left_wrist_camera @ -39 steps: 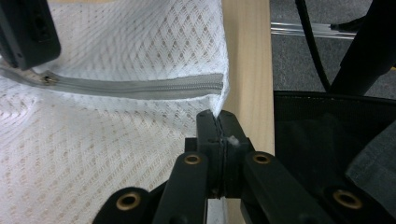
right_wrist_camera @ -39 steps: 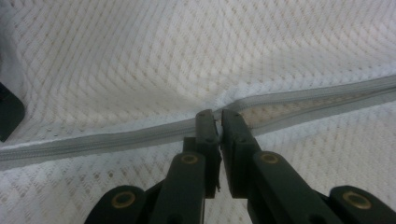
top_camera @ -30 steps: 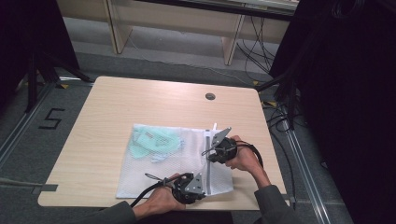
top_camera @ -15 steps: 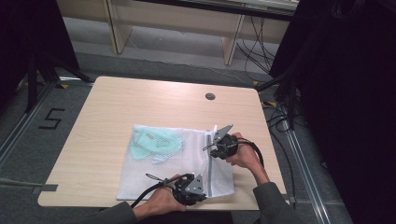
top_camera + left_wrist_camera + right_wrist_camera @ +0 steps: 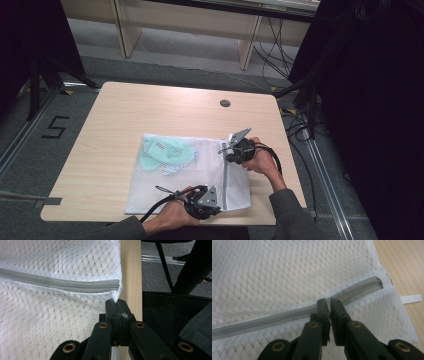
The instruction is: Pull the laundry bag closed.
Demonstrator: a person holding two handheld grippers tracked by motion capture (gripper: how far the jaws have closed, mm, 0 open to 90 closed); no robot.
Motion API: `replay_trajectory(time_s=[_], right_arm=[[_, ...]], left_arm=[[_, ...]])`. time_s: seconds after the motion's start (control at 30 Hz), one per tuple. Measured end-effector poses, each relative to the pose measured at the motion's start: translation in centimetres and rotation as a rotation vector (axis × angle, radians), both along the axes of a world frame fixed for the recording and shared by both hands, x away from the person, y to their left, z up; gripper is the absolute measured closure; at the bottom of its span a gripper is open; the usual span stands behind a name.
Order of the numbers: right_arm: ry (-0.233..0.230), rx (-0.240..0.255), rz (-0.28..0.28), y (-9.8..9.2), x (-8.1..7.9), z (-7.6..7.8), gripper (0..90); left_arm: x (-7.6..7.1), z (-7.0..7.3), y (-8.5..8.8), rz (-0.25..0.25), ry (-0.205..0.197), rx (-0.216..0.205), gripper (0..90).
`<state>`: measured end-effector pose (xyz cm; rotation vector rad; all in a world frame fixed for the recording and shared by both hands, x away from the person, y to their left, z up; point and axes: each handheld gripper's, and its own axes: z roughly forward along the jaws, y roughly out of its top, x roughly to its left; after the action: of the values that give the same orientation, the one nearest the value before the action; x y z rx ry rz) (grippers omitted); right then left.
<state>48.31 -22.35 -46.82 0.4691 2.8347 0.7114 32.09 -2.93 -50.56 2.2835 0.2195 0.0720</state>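
A white mesh laundry bag (image 5: 185,175) lies flat on the near half of the pale wood-grain counter (image 5: 150,110), its diamond-knit netting soft and slightly rumpled. Mint-green fabric (image 5: 165,152) shows through the mesh at the bag's far left. A grey zipper (image 5: 226,180) runs near to far along the bag's right side. The left tongs (image 5: 116,305) are closed, pinching the bag's near right corner beside the zipper's end, at the counter's near edge. The right tongs (image 5: 327,303) are closed on the zipper near its far end, where a small white ribbon loop (image 5: 410,298) pokes out.
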Motion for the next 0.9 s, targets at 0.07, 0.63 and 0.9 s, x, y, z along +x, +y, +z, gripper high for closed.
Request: replay_trajectory(time_s=[0.07,0.63,0.9], right_arm=[[0.002,0.012,-0.017,-0.1,0.1,0.1,86.7],[-0.034,0.030,-0.054,-0.2,2.1,-0.1,86.7],[-0.049,0.034,-0.078,-0.4,2.6,0.1,86.7]], left_arm=[[0.0,0.0,0.0,0.001,0.001,0.000,89.5],[0.3,0.3,0.1,0.016,-0.002,-0.022,89.4],[0.1,0.2,0.1,0.014,-0.014,-0.015,89.4]])
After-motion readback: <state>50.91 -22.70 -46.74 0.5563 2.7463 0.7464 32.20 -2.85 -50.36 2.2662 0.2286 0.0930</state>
